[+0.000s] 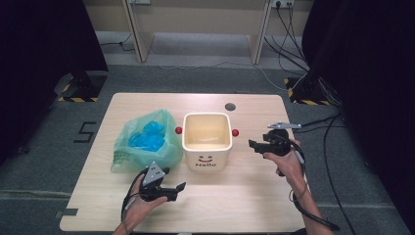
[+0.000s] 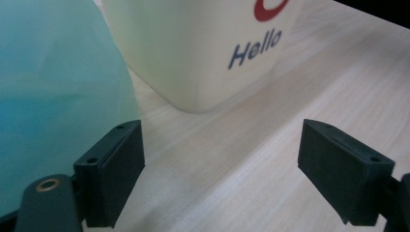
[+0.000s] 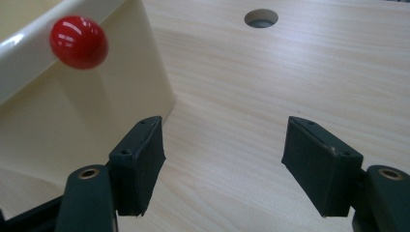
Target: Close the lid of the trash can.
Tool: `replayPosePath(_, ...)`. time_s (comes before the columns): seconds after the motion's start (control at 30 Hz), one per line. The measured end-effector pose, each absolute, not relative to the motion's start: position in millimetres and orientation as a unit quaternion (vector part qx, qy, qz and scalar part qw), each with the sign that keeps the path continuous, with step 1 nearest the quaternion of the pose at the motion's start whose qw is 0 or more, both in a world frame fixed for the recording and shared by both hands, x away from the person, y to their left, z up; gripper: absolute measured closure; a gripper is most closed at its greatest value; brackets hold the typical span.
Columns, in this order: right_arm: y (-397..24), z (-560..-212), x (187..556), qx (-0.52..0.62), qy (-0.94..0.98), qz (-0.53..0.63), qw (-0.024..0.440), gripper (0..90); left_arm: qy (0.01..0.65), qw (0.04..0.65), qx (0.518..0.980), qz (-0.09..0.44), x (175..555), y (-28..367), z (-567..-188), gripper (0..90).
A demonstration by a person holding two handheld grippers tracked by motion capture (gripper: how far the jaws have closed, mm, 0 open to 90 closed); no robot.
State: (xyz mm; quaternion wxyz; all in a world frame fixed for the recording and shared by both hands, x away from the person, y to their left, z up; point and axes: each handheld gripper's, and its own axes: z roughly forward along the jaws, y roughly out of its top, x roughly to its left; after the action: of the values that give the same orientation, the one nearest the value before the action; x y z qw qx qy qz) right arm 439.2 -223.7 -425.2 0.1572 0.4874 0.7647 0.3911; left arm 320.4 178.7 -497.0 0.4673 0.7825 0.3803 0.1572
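While both tongs, left tongs (image 1: pixel 166 188) and right tongs (image 1: pixel 258 144), hover spread and empty, nothing is grasped; the green bag (image 1: pixel 142 142) beside the bin (image 1: pixel 206 156) looks likeliest next.

A cream square bin (image 1: pixel 206 140) stands upright in the middle of my table. It has a smiley face and the word "Hello" on its front. A red ball knob (image 1: pixel 235 132) sticks out on each side. It is open on top. Right beside it, on its left, lies a green plastic bag (image 1: pixel 144 142) with something blue inside, touching the bin.
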Motion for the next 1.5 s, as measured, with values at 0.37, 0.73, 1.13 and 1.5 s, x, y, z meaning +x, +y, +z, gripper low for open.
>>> replayPosePath(0.37,-231,-459,421,0.494,0.763,0.391,0.143,31.6,0.367,0.433,0.805,0.173,315,179,-509,16.3)
replayPosePath(0.73,-227,-482,399,0.492,0.767,0.394,0.121,31.0,0.375,0.418,0.811,0.167,316,180,-515,16.3)
replayPosePath(1.13,-219,-488,385,0.478,0.776,0.395,0.116,30.9,0.375,0.406,0.816,0.171,318,182,-515,16.3)
replayPosePath(1.5,-220,-491,372,0.478,0.777,0.395,0.111,30.7,0.377,0.402,0.816,0.172,319,184,-516,16.3)
